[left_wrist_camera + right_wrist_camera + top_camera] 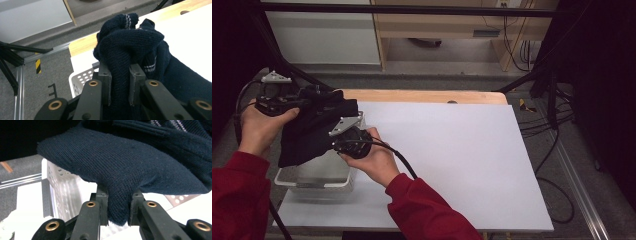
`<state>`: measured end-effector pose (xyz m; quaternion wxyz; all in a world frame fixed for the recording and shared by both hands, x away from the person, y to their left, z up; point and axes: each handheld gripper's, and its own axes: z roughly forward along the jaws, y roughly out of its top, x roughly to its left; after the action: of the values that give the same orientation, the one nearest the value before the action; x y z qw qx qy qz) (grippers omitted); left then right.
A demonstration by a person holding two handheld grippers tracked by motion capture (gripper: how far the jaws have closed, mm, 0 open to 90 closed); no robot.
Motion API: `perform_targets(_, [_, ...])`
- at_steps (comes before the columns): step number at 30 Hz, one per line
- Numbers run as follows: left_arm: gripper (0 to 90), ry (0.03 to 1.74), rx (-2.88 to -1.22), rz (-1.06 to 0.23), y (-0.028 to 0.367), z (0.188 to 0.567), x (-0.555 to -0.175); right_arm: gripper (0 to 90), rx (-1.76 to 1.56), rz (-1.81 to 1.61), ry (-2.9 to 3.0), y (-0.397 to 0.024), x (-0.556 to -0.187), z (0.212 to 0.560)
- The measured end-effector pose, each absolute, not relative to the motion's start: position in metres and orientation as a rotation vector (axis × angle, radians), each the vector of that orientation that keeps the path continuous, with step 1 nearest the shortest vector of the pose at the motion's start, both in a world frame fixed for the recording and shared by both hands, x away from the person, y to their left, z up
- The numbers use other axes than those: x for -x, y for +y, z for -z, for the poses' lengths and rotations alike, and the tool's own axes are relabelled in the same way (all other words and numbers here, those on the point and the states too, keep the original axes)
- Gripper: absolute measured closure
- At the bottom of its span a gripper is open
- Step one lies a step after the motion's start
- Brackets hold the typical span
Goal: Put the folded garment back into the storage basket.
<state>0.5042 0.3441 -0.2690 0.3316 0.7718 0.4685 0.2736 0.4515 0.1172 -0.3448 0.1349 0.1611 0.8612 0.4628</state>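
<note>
A dark navy knitted garment hangs bunched in the air between both hands, above a white perforated basket at the table's left front. My left gripper is shut on a thick fold of the knit, which bulges up past the jaws. My right gripper is shut on a lower fold of the same garment. In the high view the left gripper sits at the garment's top left and the right gripper at its right edge, close together.
A white sheet covers most of the wooden table. The basket's perforated wall stands just below the right gripper. Black frame bars, cables and grey floor surround the table.
</note>
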Motion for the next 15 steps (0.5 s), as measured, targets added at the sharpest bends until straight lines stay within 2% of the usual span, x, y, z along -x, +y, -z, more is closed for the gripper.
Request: perform_targets(15, [76.8, 1.255, -2.079, -0.728, 0.349, 0.286, -0.51, 76.1, -0.472, -1.339, 2.52, 0.128, -0.442, 0.362])
